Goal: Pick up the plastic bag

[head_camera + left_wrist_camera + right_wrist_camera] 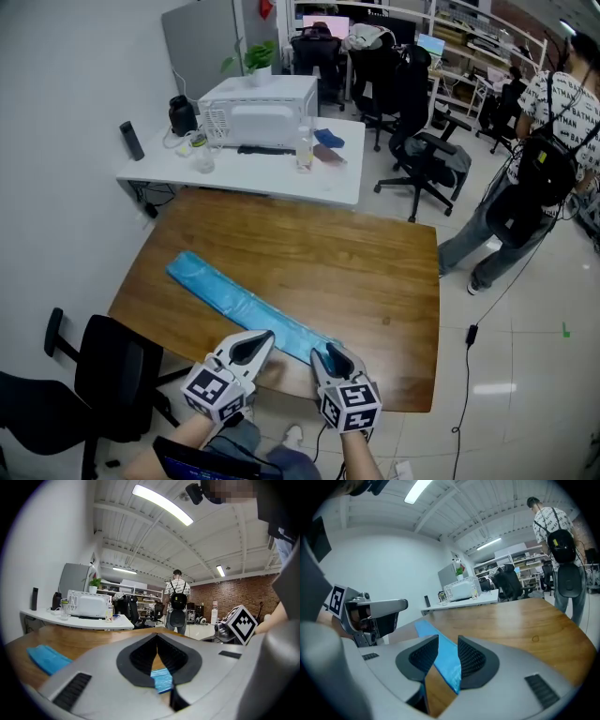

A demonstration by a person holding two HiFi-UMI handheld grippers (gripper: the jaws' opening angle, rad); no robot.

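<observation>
A long, flat blue plastic bag (234, 298) lies slantwise on the wooden table (375, 272), from the left middle to the near edge. My right gripper (330, 352) is over the bag's near end. In the right gripper view its jaws (448, 639) stand apart, with the blue bag (443, 660) showing in the gap and the pads not pressing on it. My left gripper (265, 336) is just left of it, beside the bag's near part. In the left gripper view its tips (157, 636) meet with nothing between them, and the bag (162, 681) lies on the table beyond them.
A black office chair (112, 375) stands at the table's left front corner. Behind the table is a white desk (281, 178) with a microwave (258, 112) and bottles. More chairs (422, 141) and a standing person (539, 141) are at the back right.
</observation>
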